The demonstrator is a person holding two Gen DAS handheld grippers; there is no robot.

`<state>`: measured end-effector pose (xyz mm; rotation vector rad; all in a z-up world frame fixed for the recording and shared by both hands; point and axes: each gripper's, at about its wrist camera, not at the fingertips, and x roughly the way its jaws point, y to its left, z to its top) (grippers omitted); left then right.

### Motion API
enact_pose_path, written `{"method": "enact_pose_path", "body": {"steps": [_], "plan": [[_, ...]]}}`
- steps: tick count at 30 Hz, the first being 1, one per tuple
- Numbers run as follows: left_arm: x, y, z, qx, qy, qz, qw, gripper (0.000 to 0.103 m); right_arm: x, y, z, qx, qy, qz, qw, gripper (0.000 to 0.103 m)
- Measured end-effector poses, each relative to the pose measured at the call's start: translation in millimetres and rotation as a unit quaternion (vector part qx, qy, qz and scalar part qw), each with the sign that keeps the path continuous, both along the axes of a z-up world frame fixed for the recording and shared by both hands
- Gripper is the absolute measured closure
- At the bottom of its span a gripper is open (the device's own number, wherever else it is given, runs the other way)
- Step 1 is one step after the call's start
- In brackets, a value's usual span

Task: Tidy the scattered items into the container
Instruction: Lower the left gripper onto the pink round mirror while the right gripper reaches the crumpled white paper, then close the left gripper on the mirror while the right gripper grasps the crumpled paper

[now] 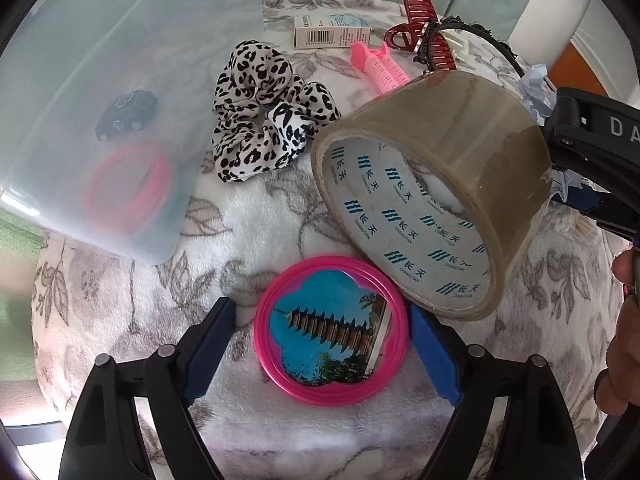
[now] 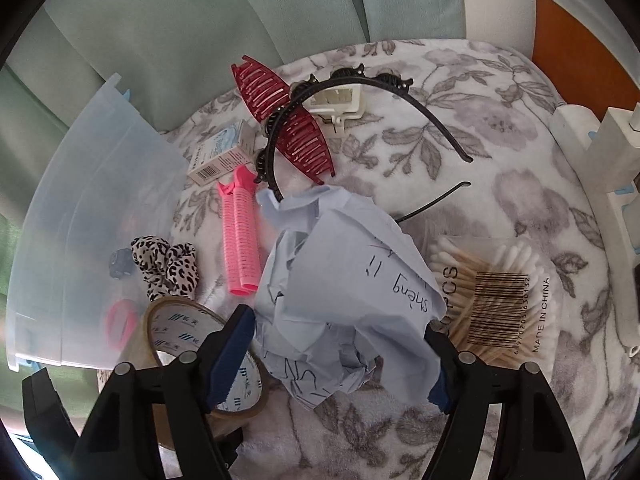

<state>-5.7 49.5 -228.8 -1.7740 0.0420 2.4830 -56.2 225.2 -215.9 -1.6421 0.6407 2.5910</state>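
Right up close in the left wrist view, the left gripper has its blue pads on either side of a pink round mirror lying flat at the bottom centre. The right pad looks like it touches the rim, the left one has a gap, so it's not clamped yet. Leaning on the mirror's upper right edge is a roll of brown tape, tilted with its printed core facing the lens. Further up there's a leopard scrunchie mid-frame, and the clear plastic container fills the upper left, with a pink hair tie and a small black thing inside it. Along the top edge sit a pink hair roller, a small box and a dark red hair claw.

Over in the right wrist view, the right gripper straddles a crumpled blue paper at bottom centre, pads against its sides or nearly. Can't tell if it's really squeezing. Just right of that is a pack of cotton swabs. A black headband lies toward the top, all on a floral blanket.
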Motion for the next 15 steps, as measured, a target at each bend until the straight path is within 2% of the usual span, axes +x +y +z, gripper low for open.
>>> {"method": "enact_pose_path", "body": {"steps": [4, 15], "plan": [[8.0, -0.1, 3.3, -0.001, 0.005, -0.002, 1.0, 0.029, 2.2, -0.5, 3.5, -0.002, 0.005, -0.004, 1.0, 0.032], [35.0, -1.8, 10.1, -0.001, 0.006, -0.006, 1.0, 0.029, 19.4, 0.3, 18.8, -0.016, 0.022, -0.01, 1.0, 0.037]]}}
